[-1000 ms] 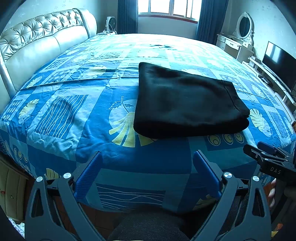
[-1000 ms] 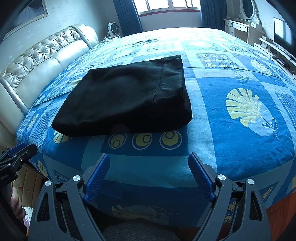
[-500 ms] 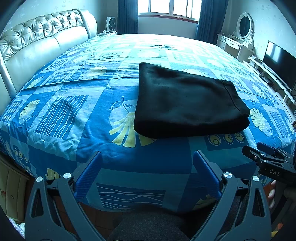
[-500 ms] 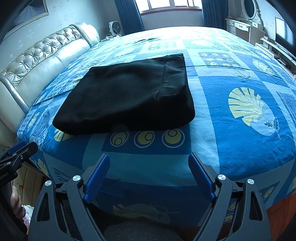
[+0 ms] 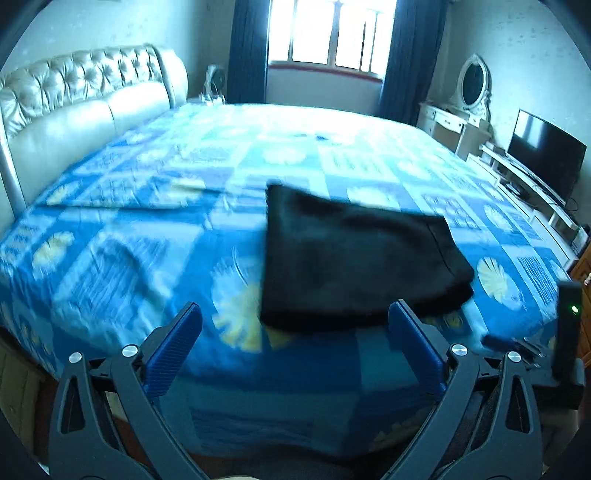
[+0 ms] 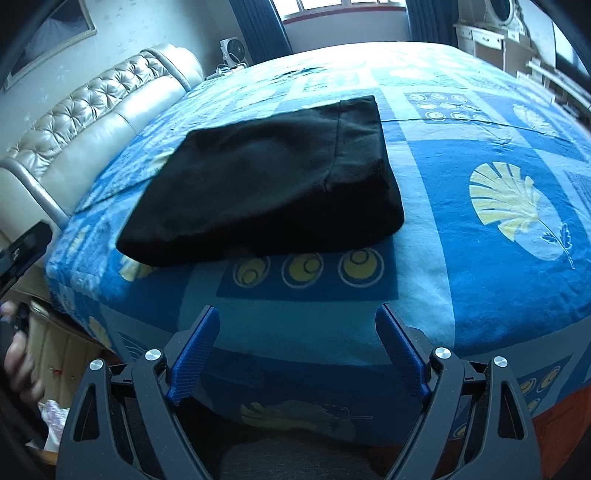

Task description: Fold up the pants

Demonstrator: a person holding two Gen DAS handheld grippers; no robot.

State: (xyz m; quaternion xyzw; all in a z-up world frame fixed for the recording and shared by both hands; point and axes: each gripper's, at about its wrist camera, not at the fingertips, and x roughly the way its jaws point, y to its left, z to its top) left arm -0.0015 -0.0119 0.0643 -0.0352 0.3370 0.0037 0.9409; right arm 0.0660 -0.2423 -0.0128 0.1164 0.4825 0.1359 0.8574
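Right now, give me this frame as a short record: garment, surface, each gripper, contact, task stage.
garment: black pants, folded into a compact rectangle, lying flat
surface: blue patterned bedspread, garment near its front edge
left gripper: open, nothing between the jaws
right gripper: open, nothing between the jaws
contact: neither gripper touches the pants; both are short of the bed's front edge
task stage: folding looks done
background: tufted headboard, window, television
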